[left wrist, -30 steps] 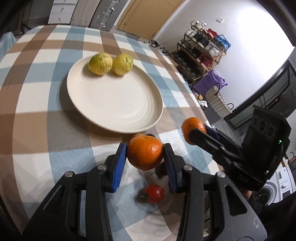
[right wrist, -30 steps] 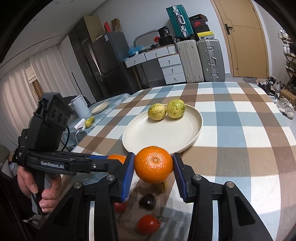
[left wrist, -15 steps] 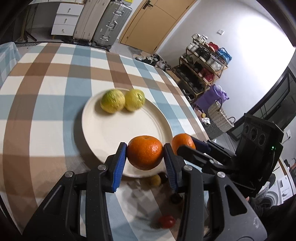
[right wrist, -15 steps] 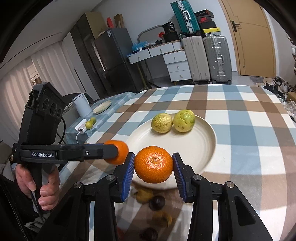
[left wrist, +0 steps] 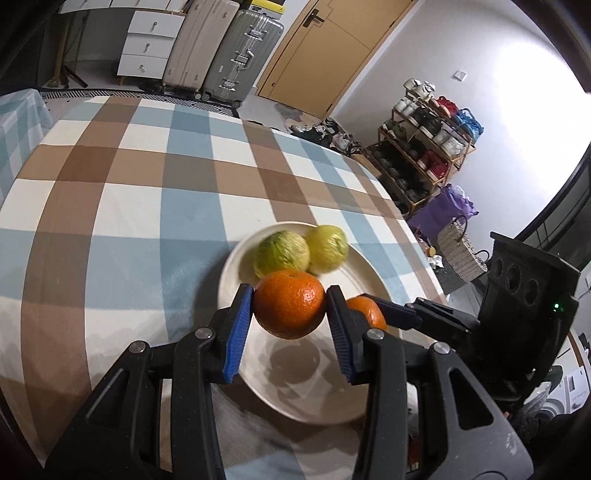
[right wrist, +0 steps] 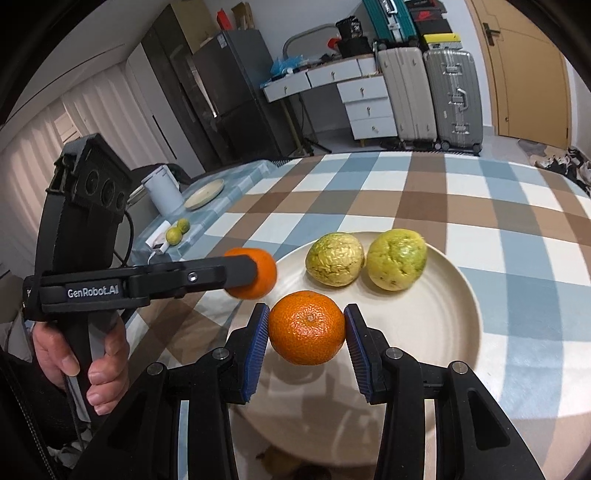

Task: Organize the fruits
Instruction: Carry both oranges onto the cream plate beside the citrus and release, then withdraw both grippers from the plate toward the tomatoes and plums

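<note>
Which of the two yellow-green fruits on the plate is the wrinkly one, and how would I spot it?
Find the cream plate on the checked tablecloth. Two yellow-green fruits sit at its far side; the wrinkled fruit is nearer the table's edge, its skin creased, unlike its smoother neighbour.

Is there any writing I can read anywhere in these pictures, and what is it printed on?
"GenRobot.AI": white letters on the side of the left gripper, seen from the right wrist view.
Boxes stacked on the suitcases: markings too small and blurred to read.
Nothing else readable shows in either view.
</note>
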Motion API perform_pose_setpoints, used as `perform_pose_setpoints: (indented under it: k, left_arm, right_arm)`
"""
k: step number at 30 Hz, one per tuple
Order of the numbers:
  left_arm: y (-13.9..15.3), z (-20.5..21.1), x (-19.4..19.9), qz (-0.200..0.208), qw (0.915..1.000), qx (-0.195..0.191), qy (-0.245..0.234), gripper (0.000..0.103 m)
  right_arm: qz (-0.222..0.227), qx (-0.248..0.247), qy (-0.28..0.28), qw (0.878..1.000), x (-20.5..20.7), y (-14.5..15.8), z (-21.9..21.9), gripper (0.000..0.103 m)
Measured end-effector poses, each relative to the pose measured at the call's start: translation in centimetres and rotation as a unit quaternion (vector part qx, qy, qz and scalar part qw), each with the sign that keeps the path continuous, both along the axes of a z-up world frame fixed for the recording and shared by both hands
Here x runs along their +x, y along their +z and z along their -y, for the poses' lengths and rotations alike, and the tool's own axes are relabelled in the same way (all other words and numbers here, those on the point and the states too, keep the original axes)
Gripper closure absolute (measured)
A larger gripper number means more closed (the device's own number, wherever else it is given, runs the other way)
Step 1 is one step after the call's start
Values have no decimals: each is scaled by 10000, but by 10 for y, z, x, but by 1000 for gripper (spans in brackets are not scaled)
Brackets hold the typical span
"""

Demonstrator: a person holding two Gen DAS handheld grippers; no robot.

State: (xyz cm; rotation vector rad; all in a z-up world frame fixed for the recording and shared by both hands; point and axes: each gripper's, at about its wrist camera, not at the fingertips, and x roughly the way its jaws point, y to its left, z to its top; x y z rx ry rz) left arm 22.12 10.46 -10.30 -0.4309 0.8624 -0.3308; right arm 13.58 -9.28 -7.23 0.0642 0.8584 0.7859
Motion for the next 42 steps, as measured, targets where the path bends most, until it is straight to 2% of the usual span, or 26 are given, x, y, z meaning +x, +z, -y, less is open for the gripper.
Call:
perform_pose_setpoints:
  k: [10, 22, 25, 26, 29, 31, 33, 37, 39, 42]
  left_arm:
    - [-19, 2, 20, -84, 9999, 88, -98, 65]
    - [-22, 1, 25, -68, 10000, 47, -51, 65]
    - [-18, 0, 21, -32, 10000, -10, -27, 65]
    - [-17, 0, 20, -27, 10000, -7, -22, 65]
    - [-10, 1, 14, 28, 10000, 20, 19, 65]
    - [-4, 2, 7, 90, 9999, 83, 59, 59]
    - [3, 3, -1, 164, 9997, 142, 95, 49]
    - [18, 8, -19, 292, 9989, 339, 148, 42]
    - [25, 12, -29, 347, 9981, 469, 180, 35]
    - [35, 17, -44, 466, 9968, 618, 211, 30]
  right_arm:
    - [-383, -174, 268, 9988, 19, -18, -28, 61]
    - [-562, -287, 267, 9976, 26, -22, -39, 60]
    - [-556, -298, 247, 9977, 25, -19, -39, 50]
    - [-548, -299, 212, 9978, 25, -17, -38, 43]
    - [-465, -175, 159, 9986, 22, -9, -33, 40]
    - [-405, -180, 116, 9990, 17, -4, -29, 38]
    - [-364, -167, 49, 9992, 13, 0, -24, 35]
    - [-269, -113, -112, 9995, 0, 11, -9, 33]
    - [-223, -108, -199, 9995, -6, 15, -3, 28]
    - [-90, -148, -374, 9991, -16, 22, 8, 21]
